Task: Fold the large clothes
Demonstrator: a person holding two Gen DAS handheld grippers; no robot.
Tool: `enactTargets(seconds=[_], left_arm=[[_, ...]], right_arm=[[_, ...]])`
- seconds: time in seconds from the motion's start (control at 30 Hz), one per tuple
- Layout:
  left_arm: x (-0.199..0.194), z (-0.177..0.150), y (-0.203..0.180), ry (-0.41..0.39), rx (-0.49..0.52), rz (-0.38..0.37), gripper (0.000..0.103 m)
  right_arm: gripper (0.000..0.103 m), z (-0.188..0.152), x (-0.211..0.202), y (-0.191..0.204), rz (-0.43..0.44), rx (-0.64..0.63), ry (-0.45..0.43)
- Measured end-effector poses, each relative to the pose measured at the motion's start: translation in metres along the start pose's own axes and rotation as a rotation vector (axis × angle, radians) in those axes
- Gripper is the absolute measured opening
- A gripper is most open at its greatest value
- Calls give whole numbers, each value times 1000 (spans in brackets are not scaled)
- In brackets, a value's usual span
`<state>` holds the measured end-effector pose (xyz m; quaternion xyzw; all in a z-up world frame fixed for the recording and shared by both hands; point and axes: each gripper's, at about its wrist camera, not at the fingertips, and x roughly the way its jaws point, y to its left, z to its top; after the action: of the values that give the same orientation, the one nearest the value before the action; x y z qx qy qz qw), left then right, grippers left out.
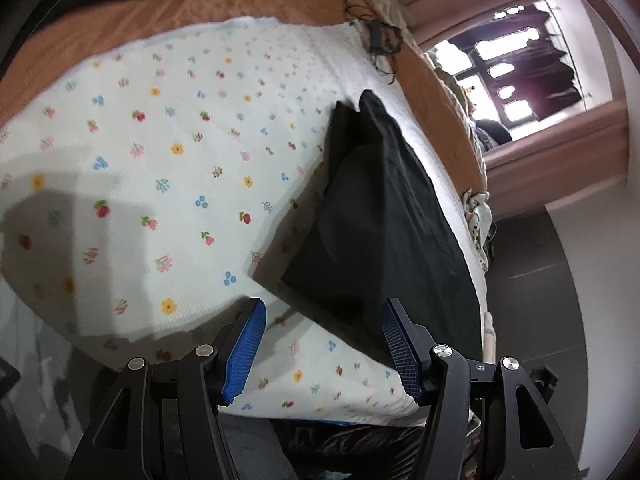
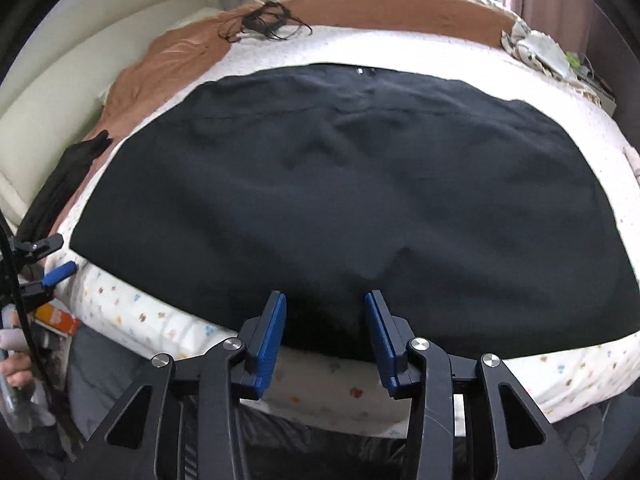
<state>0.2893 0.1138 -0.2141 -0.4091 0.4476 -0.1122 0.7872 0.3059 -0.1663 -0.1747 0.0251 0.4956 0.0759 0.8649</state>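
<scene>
Your left gripper (image 1: 324, 344) and right gripper (image 2: 325, 334) both hold their fingers wide apart, gripping nothing. The black garment (image 2: 340, 200) lies spread flat on the bed's floral sheet (image 1: 160, 160), just ahead of your right gripper.

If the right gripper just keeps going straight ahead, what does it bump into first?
Most likely the black garment spread on the flowery bedsheet. The right gripper is open with its tips at the garment's near edge, though exact depth is hard to judge.
</scene>
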Motion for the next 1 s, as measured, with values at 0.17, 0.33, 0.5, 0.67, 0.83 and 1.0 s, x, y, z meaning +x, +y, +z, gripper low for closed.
enactTargets(seconds=[0.17,0.33,0.5,0.67,0.83,1.0], left_arm=[[15,12,-2,-8,-25,-22,61],[36,21,-11,10,-19,-22,49],[41,20,-11,-8,-24,-7,36],[42,19,-8,-16,-53,1,31],[41,19,-6,-19,-84,1,31],[41,19,-4,-22,-108,7,31]], right_arm=[[42,14,13,1,-18,-2,24],[39,34,43,-2,-49,22,55],[39,69,65,-3,-91,31,61],[38,113,90,-12,-122,54,65],[37,149,110,-20,-163,67,64],[37,180,128,-30,-172,86,72]])
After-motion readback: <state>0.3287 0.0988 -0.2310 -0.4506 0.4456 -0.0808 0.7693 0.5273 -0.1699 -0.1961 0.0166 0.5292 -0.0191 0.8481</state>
